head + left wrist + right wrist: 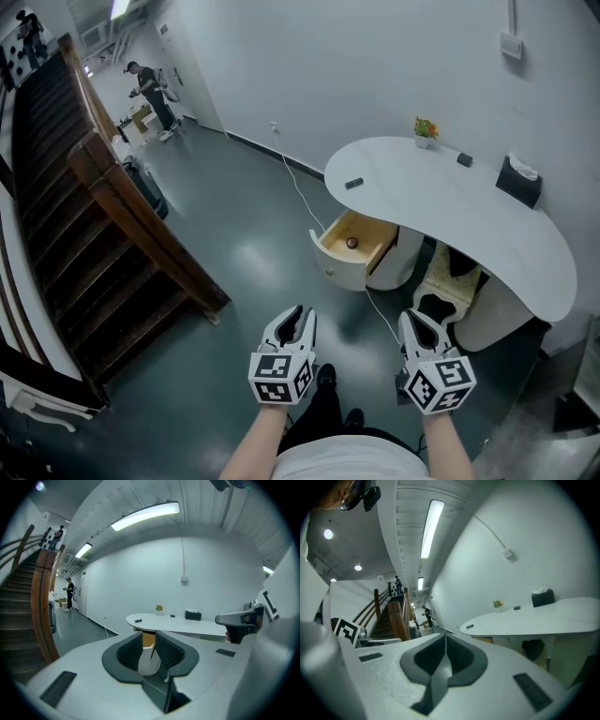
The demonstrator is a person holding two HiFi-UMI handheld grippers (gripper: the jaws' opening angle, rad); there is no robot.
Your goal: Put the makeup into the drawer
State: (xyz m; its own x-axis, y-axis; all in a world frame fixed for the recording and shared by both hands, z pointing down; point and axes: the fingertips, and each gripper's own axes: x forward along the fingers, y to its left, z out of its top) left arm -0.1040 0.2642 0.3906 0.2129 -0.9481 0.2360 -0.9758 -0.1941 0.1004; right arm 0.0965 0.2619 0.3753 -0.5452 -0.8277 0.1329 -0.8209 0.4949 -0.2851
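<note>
Drawer [330, 255] juts open beyond desk [441, 202] edge; left tongs [301, 317] narrowly apart, right tongs [413, 321] closed.

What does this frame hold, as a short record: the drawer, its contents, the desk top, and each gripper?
drawer: open, pulled out from under the white desk
in drawer: one small reddish round item
on desk: small dark item, second dark item, black tissue box, small plant
left gripper: jaws slightly apart, nothing between them
right gripper: jaws together, empty
position: both grippers held short of the desk, touching nothing
</note>
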